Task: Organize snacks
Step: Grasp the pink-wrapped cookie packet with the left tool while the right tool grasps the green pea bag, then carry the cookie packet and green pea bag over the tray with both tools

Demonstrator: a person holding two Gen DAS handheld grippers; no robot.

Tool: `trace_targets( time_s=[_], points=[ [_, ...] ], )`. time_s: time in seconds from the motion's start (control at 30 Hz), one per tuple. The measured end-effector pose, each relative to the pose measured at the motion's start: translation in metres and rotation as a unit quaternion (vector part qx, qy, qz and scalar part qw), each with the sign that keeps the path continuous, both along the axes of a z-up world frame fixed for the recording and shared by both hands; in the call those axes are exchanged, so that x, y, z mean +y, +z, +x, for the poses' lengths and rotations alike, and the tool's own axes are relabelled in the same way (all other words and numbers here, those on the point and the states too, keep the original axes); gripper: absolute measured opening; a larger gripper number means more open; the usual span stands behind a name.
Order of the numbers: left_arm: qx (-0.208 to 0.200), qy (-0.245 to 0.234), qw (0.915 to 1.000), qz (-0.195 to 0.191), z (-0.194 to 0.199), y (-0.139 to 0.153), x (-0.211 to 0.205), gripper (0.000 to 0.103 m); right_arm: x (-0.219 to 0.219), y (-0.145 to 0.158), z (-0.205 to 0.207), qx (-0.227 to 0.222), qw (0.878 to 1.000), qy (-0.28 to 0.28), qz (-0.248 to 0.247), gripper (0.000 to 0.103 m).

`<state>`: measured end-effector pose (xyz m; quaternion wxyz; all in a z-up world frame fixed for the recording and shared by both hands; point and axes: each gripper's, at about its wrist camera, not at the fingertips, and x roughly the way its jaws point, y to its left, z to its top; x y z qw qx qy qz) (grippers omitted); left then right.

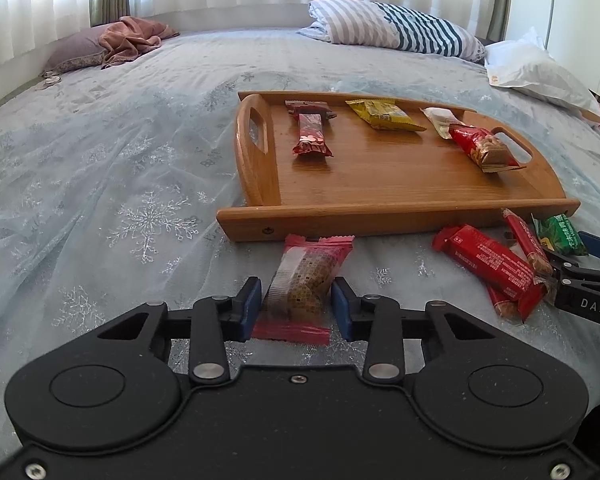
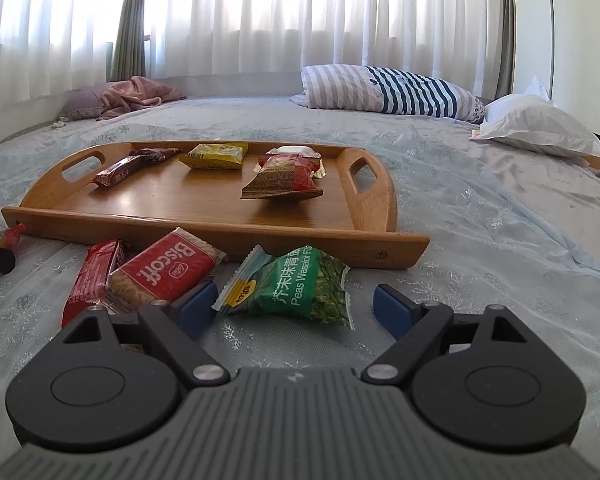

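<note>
Blue-padded left gripper (image 1: 296,306) angled down at the bedspread (image 1: 120,184), fingers (image 1: 247,304) narrowed about a pink-wrapped snack (image 1: 304,280) just short of the wooden tray (image 1: 380,216); whether the pads press, cannot tell. Right gripper (image 2: 294,306) tilted less steeply, spread wide around a green wasabi-pea packet (image 2: 296,286), not touching. Biscoff pack (image 2: 168,274) against its left pad. Four snacks on the tray, more beside it.

Snacks (image 2: 288,286) scattered beside wooden tray (image 2: 220,236)
</note>
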<state>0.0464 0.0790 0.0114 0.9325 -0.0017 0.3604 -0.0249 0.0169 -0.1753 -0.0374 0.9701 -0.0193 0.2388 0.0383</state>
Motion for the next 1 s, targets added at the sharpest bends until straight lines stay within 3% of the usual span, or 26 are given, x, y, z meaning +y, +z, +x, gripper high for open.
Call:
trace_targets(
  time_s=[0.17, 0.33, 0.4, 1.0],
  points=[
    [0.0, 0.004, 1.0, -0.005, -0.001, 0.002, 0.0, 0.032, 0.001, 0.0, -0.001, -0.001, 1.0, 0.004, -0.005, 0.085],
    [-0.006, 0.015, 0.9999, -0.005, -0.005, 0.008, -0.002, 0.029, 0.007, 0.006, -0.006, -0.001, 1.0, 0.015, -0.014, 0.06],
    [-0.008, 0.014, 0.9998, -0.009, -0.006, 0.011, -0.002, 0.029, 0.01, 0.01, -0.009, -0.001, 1.0, 0.017, -0.016, 0.056],
    [-0.041, 0.004, 0.9987, -0.029, -0.01, 0.048, -0.006, 0.028, -0.011, 0.044, -0.018, -0.016, 1.0, -0.018, 0.007, 0.055]
  ],
)
